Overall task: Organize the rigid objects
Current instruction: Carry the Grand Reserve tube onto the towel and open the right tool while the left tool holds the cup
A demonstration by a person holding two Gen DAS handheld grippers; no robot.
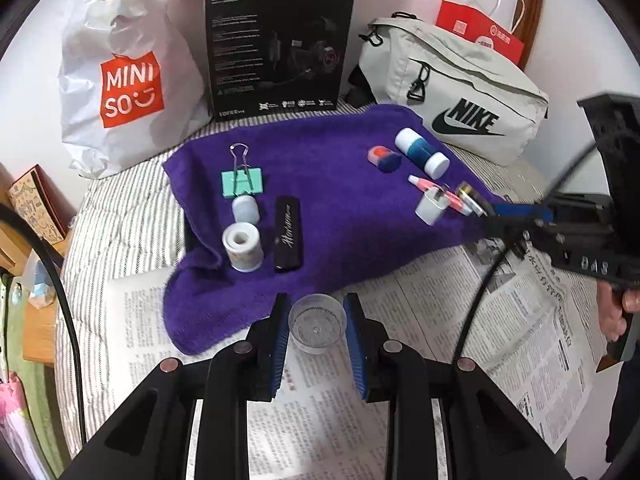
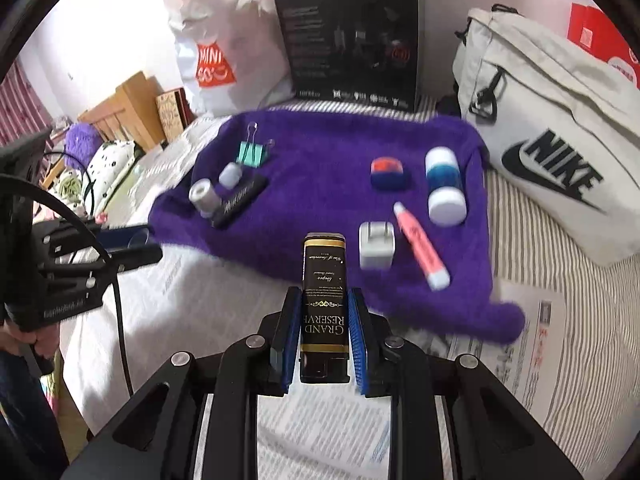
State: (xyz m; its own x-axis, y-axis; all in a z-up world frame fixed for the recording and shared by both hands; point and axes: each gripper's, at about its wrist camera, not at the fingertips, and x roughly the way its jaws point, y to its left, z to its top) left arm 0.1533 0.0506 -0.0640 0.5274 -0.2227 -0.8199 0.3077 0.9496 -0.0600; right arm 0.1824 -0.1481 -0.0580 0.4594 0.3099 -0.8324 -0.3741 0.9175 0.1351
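Observation:
A purple towel lies on the bed. On it are a green binder clip, a white roll, a black case, a red-and-blue eraser, a white-and-blue bottle, a pink tube and a white charger plug. My left gripper is shut on a clear plastic cup, held above the towel's near edge. My right gripper is shut on a black-and-gold box, held over the towel's near right corner beside the plug.
Behind the towel stand a white Miniso bag, a black Hecate box and a grey Nike bag, with a red paper bag behind that. Newspaper covers the striped bedding in front. A wooden bedside unit stands at the left.

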